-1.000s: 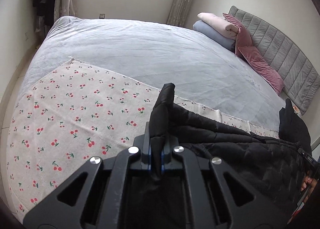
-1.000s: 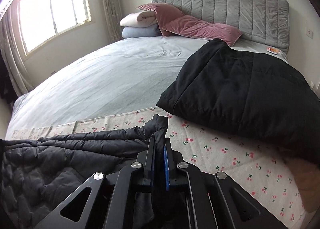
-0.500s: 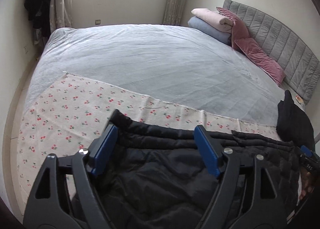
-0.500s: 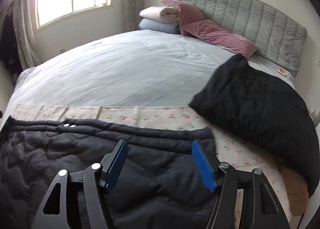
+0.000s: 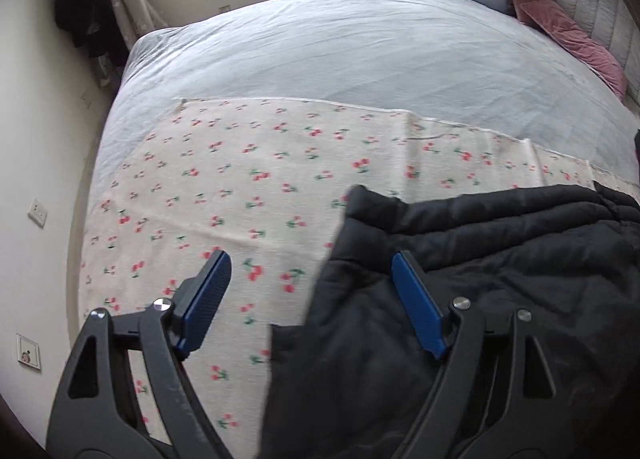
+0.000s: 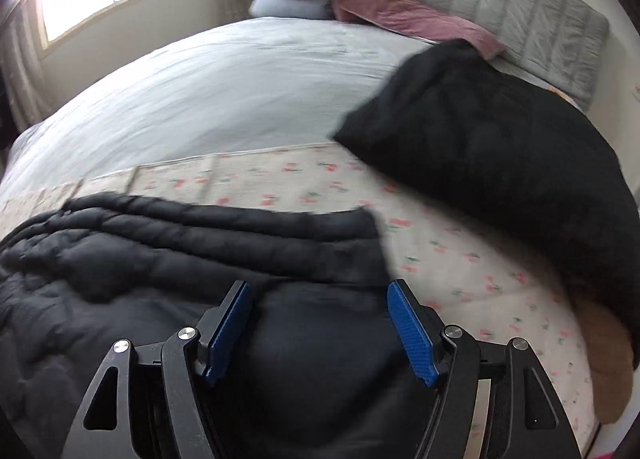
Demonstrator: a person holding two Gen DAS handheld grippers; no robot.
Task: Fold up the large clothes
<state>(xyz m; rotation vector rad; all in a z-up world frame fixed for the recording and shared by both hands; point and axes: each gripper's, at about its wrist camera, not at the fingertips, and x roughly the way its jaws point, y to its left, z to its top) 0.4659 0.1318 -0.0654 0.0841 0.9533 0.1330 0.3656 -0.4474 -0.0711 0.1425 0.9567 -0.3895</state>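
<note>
Your left gripper [image 5: 310, 273] stands wide apart with nothing pinched; its jaws have just been opening, and only the edge of the black quilted jacket [image 5: 480, 283] lies below, between the blue pads [image 5: 416, 307]. Your right gripper [image 6: 320, 305] is spread just as freely, its jaws also just opened, hanging over the jacket [image 6: 180, 255] without clamping it. The jacket lies flat on the cherry-print cloth [image 5: 240, 187], which covers the near part of the pale blue bed [image 5: 360, 43]. To the right, a second black garment [image 6: 492, 147] rests partly on the cloth. Pink cushions [image 6: 400, 15] lean against the grey headboard [image 6: 500, 3].
</note>
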